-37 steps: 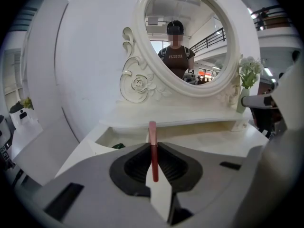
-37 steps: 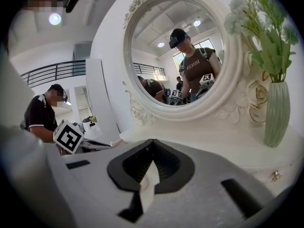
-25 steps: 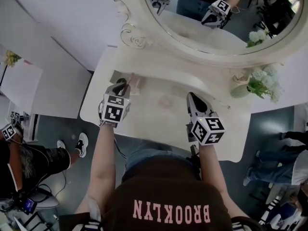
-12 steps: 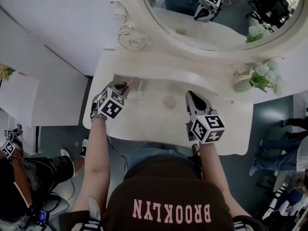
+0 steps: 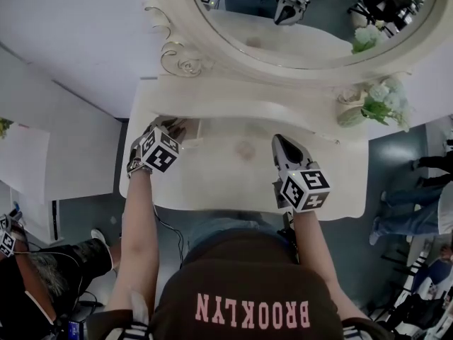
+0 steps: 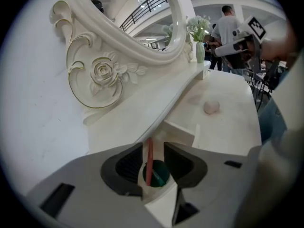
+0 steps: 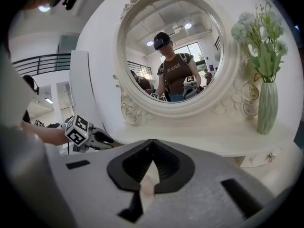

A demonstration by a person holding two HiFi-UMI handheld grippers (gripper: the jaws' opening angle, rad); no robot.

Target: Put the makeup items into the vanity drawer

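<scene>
**Head view with both gripper views.** The left tongs are pointing steeply down at the open drawer, which is at the left end of the white vanity surface. Their jaws have just been opening and are now standing narrowly apart. A thin red stick is standing between them, close to the jaw at the view's left and clear of the other. Below it, a dark green round thing is showing in the gap.

The right tongs are being held over the right half of the surface, with their tips meeting. A small pale pink patch is showing low between them, but it cannot be identified. A pale pink round item is lying on the surface between the two tongs, outside the drawer. A vase of flowers is standing at the far right, beside the oval mirror.
</scene>
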